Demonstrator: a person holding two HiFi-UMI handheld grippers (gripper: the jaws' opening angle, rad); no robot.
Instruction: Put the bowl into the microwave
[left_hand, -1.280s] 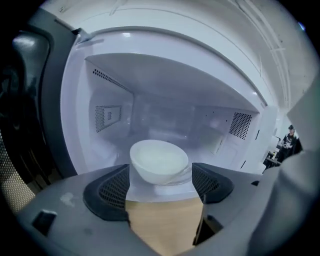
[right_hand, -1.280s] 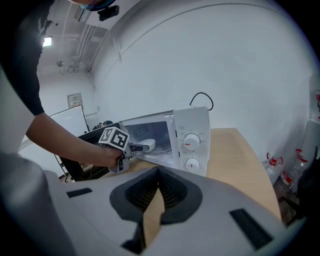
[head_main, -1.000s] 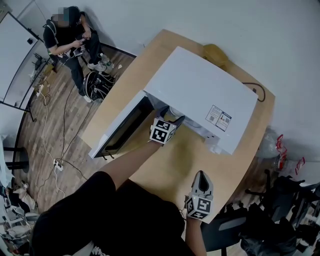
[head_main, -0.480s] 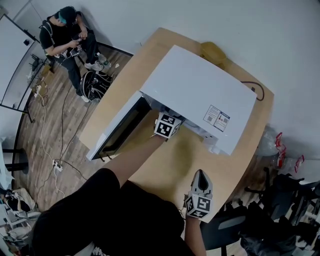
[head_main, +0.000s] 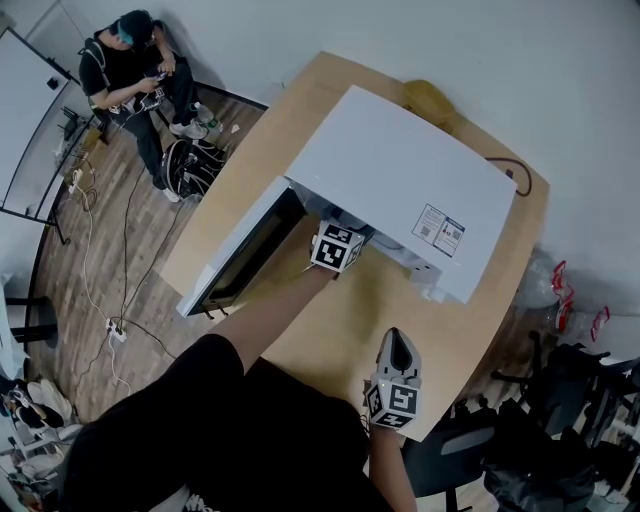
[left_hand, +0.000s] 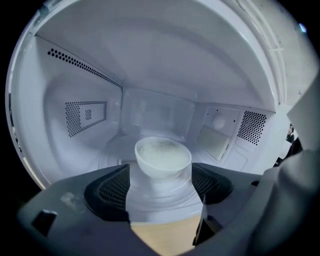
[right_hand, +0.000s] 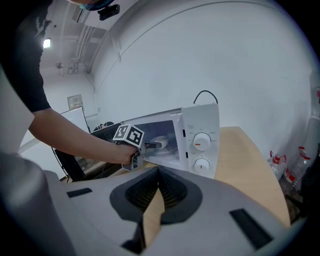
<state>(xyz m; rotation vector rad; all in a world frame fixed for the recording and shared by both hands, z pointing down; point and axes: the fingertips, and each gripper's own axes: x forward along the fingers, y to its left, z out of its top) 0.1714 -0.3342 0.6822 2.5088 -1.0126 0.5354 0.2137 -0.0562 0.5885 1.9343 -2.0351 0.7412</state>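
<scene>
The white microwave (head_main: 400, 180) stands on the round wooden table (head_main: 330, 335) with its door (head_main: 240, 262) swung open to the left. A white bowl (left_hand: 163, 157) sits on the glass turntable inside the cavity, and it also shows through the opening in the right gripper view as the bowl (right_hand: 160, 142). My left gripper (left_hand: 160, 174) reaches into the cavity, open, its pads either side of the bowl's base with a small gap. From the head view only its marker cube (head_main: 337, 247) shows. My right gripper (head_main: 398, 352) hovers near the table's front edge, shut and empty.
The microwave's dials (right_hand: 202, 142) face my right gripper. A tan object (head_main: 428, 100) lies behind the microwave. A person (head_main: 135, 65) sits on the floor at far left among cables (head_main: 120, 250). Dark chairs (head_main: 560, 400) and bottles (head_main: 560, 290) crowd the right side.
My left gripper has moved forward from the door opening into the cavity and stayed there. The right gripper shifted slightly.
</scene>
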